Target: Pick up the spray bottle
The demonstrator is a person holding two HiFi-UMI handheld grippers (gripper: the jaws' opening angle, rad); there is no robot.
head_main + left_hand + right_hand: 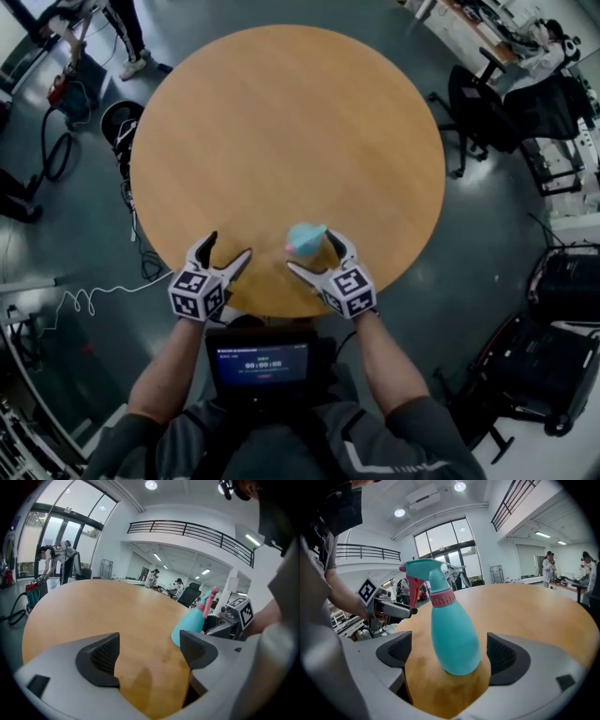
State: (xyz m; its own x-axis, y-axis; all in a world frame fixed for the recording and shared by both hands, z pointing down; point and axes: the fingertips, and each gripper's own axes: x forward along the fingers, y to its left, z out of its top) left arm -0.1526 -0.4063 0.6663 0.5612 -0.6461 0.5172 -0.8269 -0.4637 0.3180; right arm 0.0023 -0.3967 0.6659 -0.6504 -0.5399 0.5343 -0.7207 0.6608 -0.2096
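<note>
A teal spray bottle (452,634) with a pink collar and red trigger stands upright on the round wooden table (281,122), near its front edge. My right gripper (316,254) is open around it, the bottle's body between the pads with gaps on both sides. In the head view the spray bottle (304,236) shows just past the right jaws. My left gripper (225,249) is open and empty at the table's front edge, left of the bottle. In the left gripper view the spray bottle (192,620) stands to the right, beside the right gripper (234,618).
A tablet (262,361) hangs at the person's chest below the table edge. Office chairs (487,103) stand at the right, cables and a bin (117,127) lie on the floor at the left. People stand far off in the hall.
</note>
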